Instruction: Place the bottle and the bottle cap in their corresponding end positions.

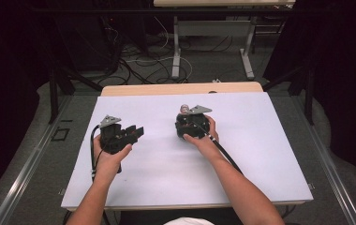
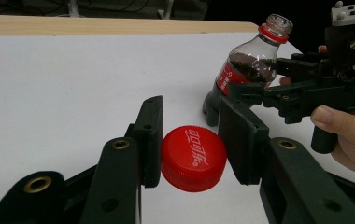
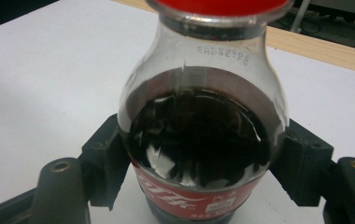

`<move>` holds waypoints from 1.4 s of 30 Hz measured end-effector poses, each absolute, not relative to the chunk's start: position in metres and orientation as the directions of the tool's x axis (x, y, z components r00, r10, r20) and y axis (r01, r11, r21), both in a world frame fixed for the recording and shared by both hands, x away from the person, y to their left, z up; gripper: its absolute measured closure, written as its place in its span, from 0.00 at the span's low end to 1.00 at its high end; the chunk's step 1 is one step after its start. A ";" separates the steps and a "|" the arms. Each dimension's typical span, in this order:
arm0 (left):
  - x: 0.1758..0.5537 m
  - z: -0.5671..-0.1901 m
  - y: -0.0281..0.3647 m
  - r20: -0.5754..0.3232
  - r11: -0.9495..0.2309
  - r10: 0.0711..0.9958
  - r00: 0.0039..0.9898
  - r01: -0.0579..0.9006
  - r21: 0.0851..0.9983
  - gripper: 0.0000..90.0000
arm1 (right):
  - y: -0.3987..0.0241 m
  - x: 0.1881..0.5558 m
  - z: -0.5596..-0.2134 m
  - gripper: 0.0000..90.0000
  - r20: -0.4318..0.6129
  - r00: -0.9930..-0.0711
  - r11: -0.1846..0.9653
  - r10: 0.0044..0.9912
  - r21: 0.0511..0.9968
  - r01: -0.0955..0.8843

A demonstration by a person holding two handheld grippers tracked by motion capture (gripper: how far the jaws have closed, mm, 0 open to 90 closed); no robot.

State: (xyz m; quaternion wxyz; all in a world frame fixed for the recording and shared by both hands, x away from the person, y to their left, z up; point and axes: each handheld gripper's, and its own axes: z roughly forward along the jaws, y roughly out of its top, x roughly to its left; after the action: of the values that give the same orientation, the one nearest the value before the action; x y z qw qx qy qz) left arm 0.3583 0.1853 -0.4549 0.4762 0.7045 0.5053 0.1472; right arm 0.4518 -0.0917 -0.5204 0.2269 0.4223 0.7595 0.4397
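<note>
Table (image 1: pixel 260 154) under me is a plain white sheet, bare apart from what my two tools hold, and that's the worry: it looks slick, with nothing to stop a slide or soak up a spill

Bottle (image 3: pixel 203 140) next, the big risk. My right gripper (image 1: pixel 192 125) is clamped on it at the belly, one pad on each side just above the red label, as I see in the right gripper view. It stands upright on the table, straight ahead of that tool and tight against it. The neck is open, only the red ring left on it, and dark cola fills the lower body. If I tilt that hand, or squeeze harder on a soft wall, I'd expect liquid to climb and come out the top. The grip sits on a curved part, so I judge the bottle could also twist or slip down between the pads

Left gripper (image 2: pixel 192 144) sits apart from the right one, off to its side. Its jaws hold the cap (image 2: pixel 193 157), which seems pinched by its ribbed edge, logo side facing the camera. The left pad touches it; the right pad looks in contact, though I can't be fully sure. A thin grip on a round edge: any jolt and I think the cap could pop free and roll away

Bringing cap to neck, a skewed approach would cross the threads or knock the bottle
</note>
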 end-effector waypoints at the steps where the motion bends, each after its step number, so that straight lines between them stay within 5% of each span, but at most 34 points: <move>1: 0.358 -0.455 0.185 -0.272 -0.038 0.852 0.447 0.571 0.820 0.68 | -0.091 0.451 -0.521 0.31 0.028 -0.539 0.255 0.842 0.860 0.442; 30: 0.364 -0.471 0.171 -0.258 -0.070 0.854 0.452 0.592 0.803 0.68 | -0.123 0.426 -0.521 0.16 0.028 -0.539 0.275 0.842 0.837 0.473; 36: 0.365 -0.475 0.167 -0.249 -0.087 0.852 0.461 0.593 0.800 0.68 | -0.132 0.417 -0.518 0.03 0.066 -0.567 0.276 0.821 0.823 0.496; 42: 0.365 -0.479 0.164 -0.243 -0.102 0.850 0.467 0.599 0.794 0.68 | -0.142 0.404 -0.518 0.00 0.021 -0.572 0.320 0.820 0.811 0.489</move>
State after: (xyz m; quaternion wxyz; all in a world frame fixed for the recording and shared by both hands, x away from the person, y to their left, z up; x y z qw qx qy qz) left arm 0.3653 0.1639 -0.4790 0.4496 0.7291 0.4968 0.1394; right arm 0.4035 -0.1420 -0.5178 0.2026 0.4162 0.7867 0.4084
